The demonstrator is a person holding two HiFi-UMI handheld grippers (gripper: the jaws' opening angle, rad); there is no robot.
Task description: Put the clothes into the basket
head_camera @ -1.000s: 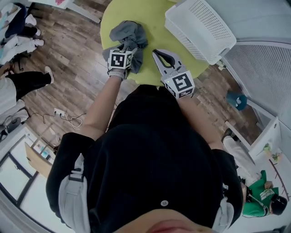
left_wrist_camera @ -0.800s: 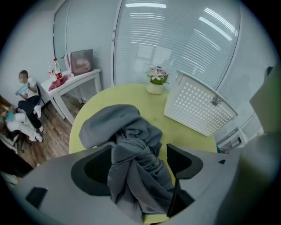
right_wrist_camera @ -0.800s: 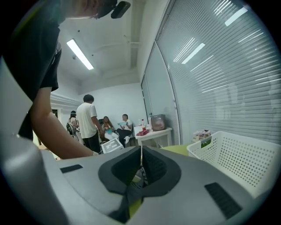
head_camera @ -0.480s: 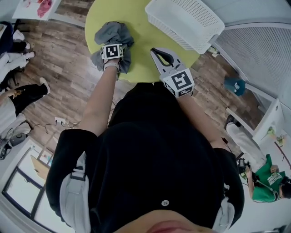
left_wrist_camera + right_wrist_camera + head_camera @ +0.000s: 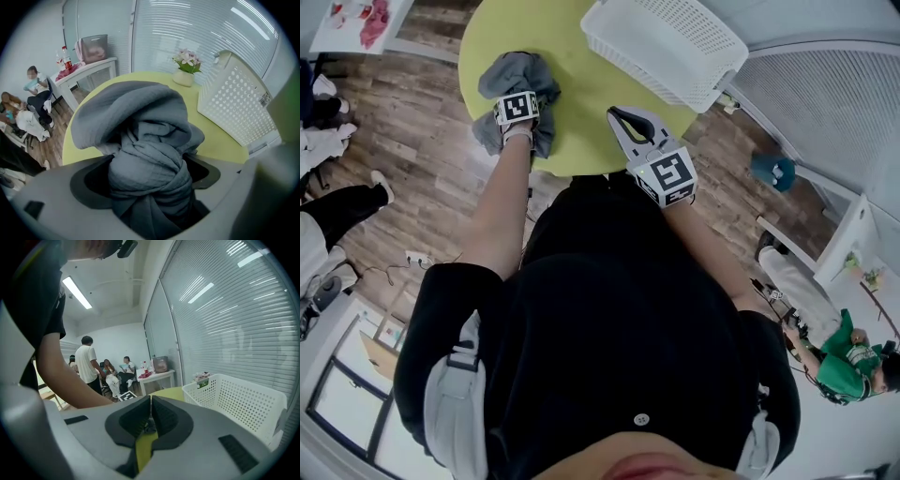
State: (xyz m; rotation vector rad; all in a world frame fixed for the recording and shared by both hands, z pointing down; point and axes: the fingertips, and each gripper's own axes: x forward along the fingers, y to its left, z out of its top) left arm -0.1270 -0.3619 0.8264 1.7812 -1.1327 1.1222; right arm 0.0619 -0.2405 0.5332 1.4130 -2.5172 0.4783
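Observation:
A crumpled grey garment (image 5: pixel 517 67) lies at the left edge of the round yellow-green table (image 5: pixel 577 89). My left gripper (image 5: pixel 519 94) points steeply down onto it. In the left gripper view the garment (image 5: pixel 145 154) is bunched between the jaws of the left gripper (image 5: pixel 150 185), with dark gaps on both sides. Those jaws have just been opening and now stand wide. The white perforated basket (image 5: pixel 670 42) stands at the table's far right, also visible as the basket (image 5: pixel 236 105) and the basket (image 5: pixel 234 401). My right gripper (image 5: pixel 624 116) hovers over the table's near edge, shut and empty, seen as the right gripper (image 5: pixel 151 404).
A small pot of flowers (image 5: pixel 184 69) stands on the table beyond the garment. A white side table (image 5: pixel 89 70) and several people are off to the left on the wood floor. Blinds cover the window behind the basket. A person in green (image 5: pixel 853 352) crouches at the lower right.
My left gripper has sunk onto the grey garment, which now sits between its jaws. The right gripper has shifted a little over the table's near edge.

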